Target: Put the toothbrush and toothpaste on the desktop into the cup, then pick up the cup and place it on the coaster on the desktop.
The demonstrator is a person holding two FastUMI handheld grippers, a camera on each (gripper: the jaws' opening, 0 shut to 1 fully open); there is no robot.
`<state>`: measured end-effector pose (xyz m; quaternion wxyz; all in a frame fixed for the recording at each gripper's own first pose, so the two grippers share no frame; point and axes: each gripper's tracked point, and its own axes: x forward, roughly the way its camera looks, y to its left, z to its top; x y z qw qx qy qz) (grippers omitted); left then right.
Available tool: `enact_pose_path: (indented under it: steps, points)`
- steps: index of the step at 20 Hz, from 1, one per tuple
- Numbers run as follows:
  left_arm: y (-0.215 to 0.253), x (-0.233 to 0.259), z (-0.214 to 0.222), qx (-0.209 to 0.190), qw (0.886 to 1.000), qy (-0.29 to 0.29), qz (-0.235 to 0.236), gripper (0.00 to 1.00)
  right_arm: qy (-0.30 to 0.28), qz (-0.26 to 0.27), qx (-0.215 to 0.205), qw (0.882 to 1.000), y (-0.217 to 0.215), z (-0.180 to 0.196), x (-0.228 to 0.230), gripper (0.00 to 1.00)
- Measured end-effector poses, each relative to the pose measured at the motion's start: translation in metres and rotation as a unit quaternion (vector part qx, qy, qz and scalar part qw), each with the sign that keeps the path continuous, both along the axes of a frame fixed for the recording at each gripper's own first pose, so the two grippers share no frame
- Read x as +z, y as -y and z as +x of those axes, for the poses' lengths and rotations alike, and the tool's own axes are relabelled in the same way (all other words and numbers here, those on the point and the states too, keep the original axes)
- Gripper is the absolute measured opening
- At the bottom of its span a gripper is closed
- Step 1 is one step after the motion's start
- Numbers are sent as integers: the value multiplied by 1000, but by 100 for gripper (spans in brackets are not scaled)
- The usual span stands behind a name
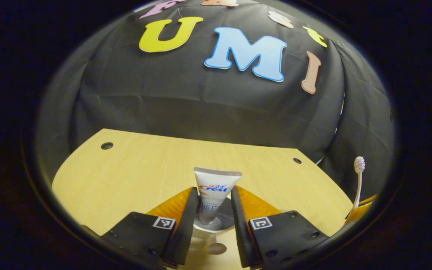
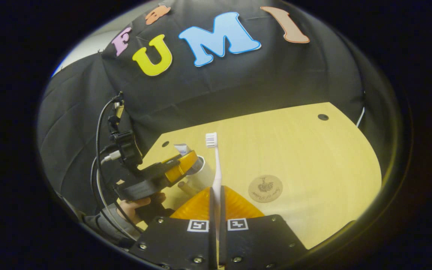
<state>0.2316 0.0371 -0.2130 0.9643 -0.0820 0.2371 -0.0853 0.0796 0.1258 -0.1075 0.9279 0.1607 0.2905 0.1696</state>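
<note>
So the wooden desktop (image 2: 313,157) has the round coaster (image 2: 265,188) lying flat. Toothpaste (image 1: 215,191) stands upright in the cup (image 1: 210,225), crimped end up, between the left gripper's (image 1: 213,210) parted fingers. Right gripper (image 2: 216,198) is clamped on the toothbrush (image 2: 216,165), bristles pointing up.

Left gripper (image 1: 213,204): fingers apart, flanking but not pressing a white toothpaste tube (image 1: 215,191) with red and blue print. Tube stands upright, lower end inside a white round cup (image 1: 216,225) seen between the fingers. Pale wood-grain desktop (image 1: 137,176) with small dark round holes near the far corners. White-handled toothbrush (image 1: 358,183), bristles up, at right edge, held upright by the other gripper.
</note>
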Motion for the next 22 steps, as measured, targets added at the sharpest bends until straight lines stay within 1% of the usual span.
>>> enact_pose_path:
  steps: [1,2,3,4,6,7,9,10,11,12,16,17,18,19,20,21,22]
  points:
    - [2,4,-3,-5,1000,2,-2,70,4,-1,2,1000,-2,3,3,4]
    - [2,6,-7,-6,1000,3,-4,68,8,-1,4,1000,-4,5,4,4]
    - [0,9,-11,-6,1000,2,-4,77,13,1,6,1000,-6,9,7,4]
    - [-2,11,-16,-5,1000,1,-4,83,20,2,9,1000,-8,14,11,4]
    - [-6,18,-27,-1,1000,2,-5,83,38,3,14,999,-14,23,18,4]
    - [-10,20,-34,2,1000,0,-6,77,49,4,19,999,-19,28,23,4]
    - [-16,26,-49,7,1000,-5,-8,87,75,4,32,997,-28,37,33,4]
    - [-20,27,-56,9,1000,-9,-8,84,91,5,37,995,-34,43,37,4]
    - [-21,26,-64,10,1000,-17,-9,87,105,8,45,993,-42,48,41,4]
    - [-22,25,-71,10,1000,-26,-10,87,118,10,52,992,-49,54,43,3]
    - [-21,19,-94,6,998,-62,-30,87,157,14,74,985,-74,73,49,3]
    - [-22,18,-100,9,997,-70,-34,85,167,13,77,983,-79,76,51,3]
    - [-23,15,-105,13,996,-78,-36,85,179,13,80,981,-84,79,52,3]
    - [-23,14,-109,14,996,-83,-39,87,188,13,85,978,-89,81,53,3]
    - [-23,13,-115,14,995,-88,-42,85,196,12,86,977,-94,86,53,3]
    - [-24,11,-118,15,994,-95,-42,87,199,12,91,976,-100,90,53,3]
    - [-24,9,-121,16,994,-100,-41,85,204,11,95,974,-107,95,52,3]
